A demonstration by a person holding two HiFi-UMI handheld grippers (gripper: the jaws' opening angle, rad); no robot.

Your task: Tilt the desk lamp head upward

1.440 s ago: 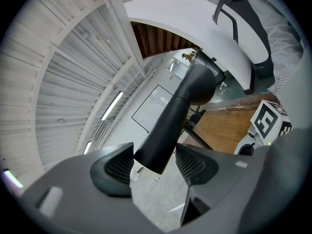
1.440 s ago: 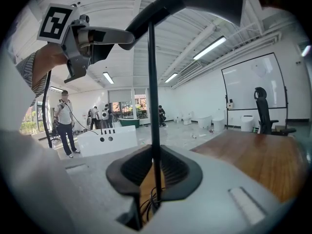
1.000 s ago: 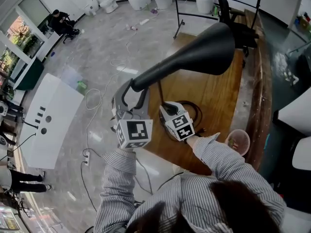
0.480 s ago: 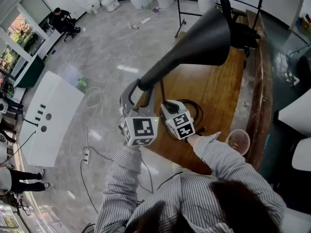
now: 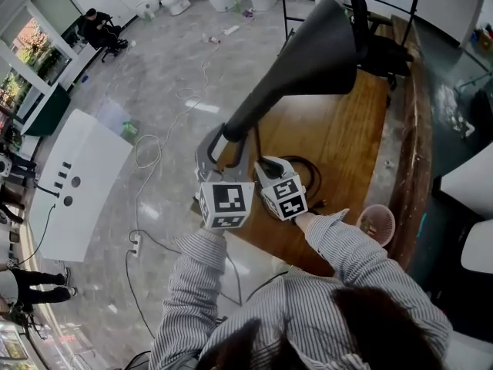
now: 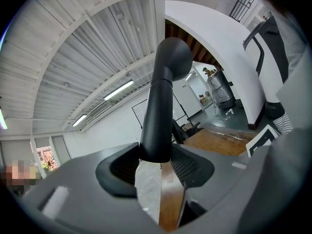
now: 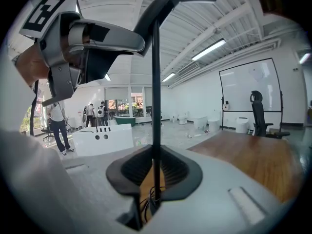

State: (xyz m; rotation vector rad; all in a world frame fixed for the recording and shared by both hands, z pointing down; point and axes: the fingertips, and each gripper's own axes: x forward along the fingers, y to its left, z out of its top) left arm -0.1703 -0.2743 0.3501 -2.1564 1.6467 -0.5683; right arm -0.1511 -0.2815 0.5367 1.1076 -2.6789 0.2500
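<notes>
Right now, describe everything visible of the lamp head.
The lamp head is a matte black cone, plastic or painted metal by its look. It tapers from a wide mouth to a round neck and slants up over the wooden desk. The left claw has just been closing and clamps the neck. Its thin stem joins underneath.

The stem point(image 5: 255, 141) stood on the bench point(image 5: 347, 129) near its left edge; a coil of cable point(image 5: 310, 177) lay on the bench at the stem's foot; the desk lamp head point(image 5: 308, 52) stretched from above that edge toward the bench's far end; a cup point(image 5: 376, 223) sat at the near right corner; an office chair point(image 5: 373, 29) stood behind the far end; a console point(image 5: 77, 183) rested on the floor point(image 5: 169, 75), well left.
</notes>
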